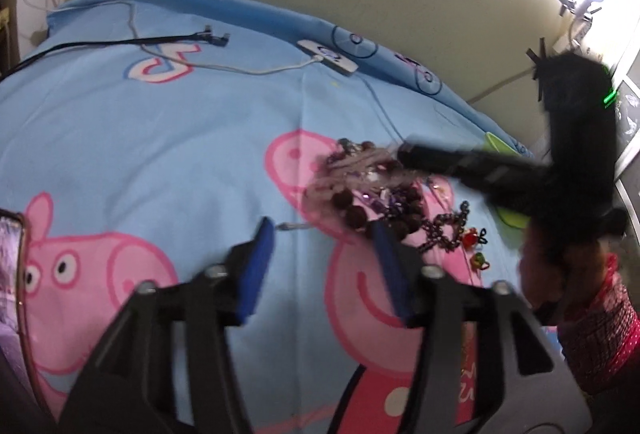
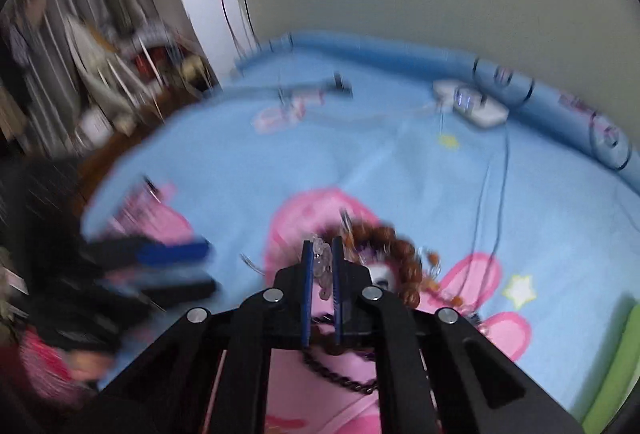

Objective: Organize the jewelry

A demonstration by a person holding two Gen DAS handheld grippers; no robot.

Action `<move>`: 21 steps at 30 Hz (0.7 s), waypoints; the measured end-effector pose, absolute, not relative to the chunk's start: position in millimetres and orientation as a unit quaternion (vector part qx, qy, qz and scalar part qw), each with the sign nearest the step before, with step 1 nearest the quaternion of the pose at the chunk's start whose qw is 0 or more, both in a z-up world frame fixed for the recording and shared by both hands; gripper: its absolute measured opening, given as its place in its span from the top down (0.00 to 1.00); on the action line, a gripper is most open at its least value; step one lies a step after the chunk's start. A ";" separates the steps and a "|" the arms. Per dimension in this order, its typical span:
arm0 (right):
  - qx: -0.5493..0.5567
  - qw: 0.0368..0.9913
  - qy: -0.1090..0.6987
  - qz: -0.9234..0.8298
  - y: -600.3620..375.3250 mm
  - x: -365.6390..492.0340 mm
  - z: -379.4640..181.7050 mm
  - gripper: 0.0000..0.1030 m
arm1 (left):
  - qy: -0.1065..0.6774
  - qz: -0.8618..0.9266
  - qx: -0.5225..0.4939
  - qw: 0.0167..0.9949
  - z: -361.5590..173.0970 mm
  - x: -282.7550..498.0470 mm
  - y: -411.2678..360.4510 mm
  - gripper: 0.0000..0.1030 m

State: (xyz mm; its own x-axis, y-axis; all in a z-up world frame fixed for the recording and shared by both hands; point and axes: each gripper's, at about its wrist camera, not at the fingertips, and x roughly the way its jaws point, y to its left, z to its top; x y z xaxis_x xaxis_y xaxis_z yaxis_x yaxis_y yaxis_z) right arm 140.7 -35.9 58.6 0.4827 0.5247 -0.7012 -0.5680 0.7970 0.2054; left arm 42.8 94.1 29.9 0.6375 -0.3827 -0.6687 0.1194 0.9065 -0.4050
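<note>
A heap of jewelry (image 1: 360, 190) lies on a blue cartoon-pig bedsheet (image 1: 160, 154): brown bead strands, purple stones and a dark chain (image 1: 444, 230). My left gripper (image 1: 322, 234) stands open just short of the heap, with nothing between its blue pads. My right gripper (image 1: 404, 152) reaches in from the right over the far side of the heap. In the right wrist view the right gripper (image 2: 322, 246) is shut on a strand of clear beads (image 2: 323, 268), with brown beads (image 2: 400, 258) beside it and a dark chain (image 2: 344, 378) below. The left gripper (image 2: 200, 270) shows blurred at the left.
A white charger block (image 1: 328, 56) with cables (image 1: 160, 42) lies near the wall. Small coloured rings (image 1: 472, 238) sit right of the heap and a green object (image 1: 496, 144) lies at the bed's right edge. A person's red patterned sleeve (image 1: 600, 318) is at lower right.
</note>
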 end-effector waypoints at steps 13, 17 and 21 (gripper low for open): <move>0.072 0.912 0.236 0.327 -102.0 86.5 196.9 1.00 | 0.403 -0.146 -0.100 0.898 36.4 49.8 57.9 0.41; 0.054 0.906 0.270 0.321 -110.5 75.4 175.3 1.00 | 0.423 -0.138 -0.131 0.886 29.8 65.9 70.8 0.47; 0.034 0.881 0.343 0.325 -106.5 66.9 115.9 1.00 | 0.452 -0.150 -0.143 0.868 17.8 86.1 65.0 0.51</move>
